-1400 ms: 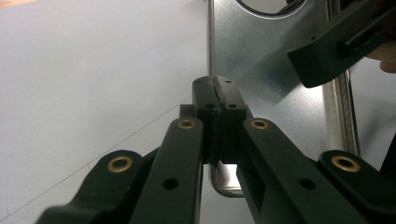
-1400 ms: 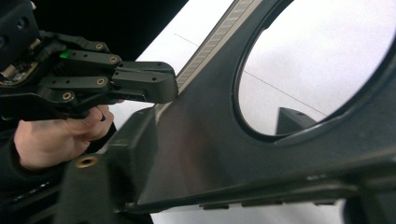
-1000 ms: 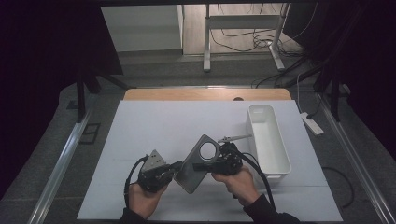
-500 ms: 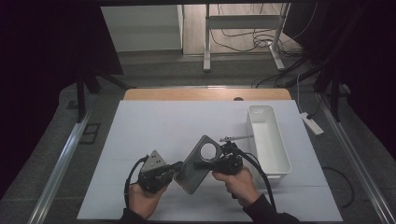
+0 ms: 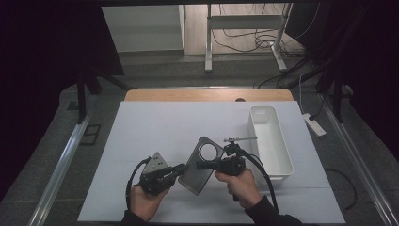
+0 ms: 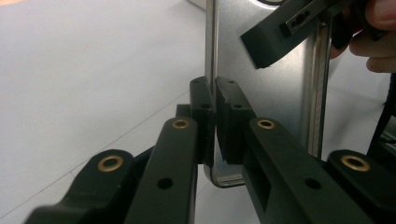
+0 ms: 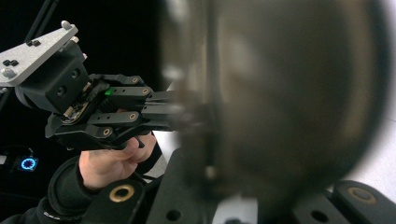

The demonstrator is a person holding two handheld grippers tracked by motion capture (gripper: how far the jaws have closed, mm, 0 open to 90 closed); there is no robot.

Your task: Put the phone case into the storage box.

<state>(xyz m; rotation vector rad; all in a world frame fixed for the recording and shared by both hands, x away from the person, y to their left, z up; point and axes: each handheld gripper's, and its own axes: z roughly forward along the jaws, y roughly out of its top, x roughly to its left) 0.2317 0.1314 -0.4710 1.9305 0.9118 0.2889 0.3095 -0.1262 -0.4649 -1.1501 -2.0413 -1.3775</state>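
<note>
Grey flat metal plate with a round hole hangs above the white table; left gripper pinches its lower edge, right gripper, just closed, clamps its middle; keep both grips level, avoid twisting

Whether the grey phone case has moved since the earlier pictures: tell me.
No. In the high view the grey phone case sits equally far from the white bin, held between the left gripper and right gripper.
</note>
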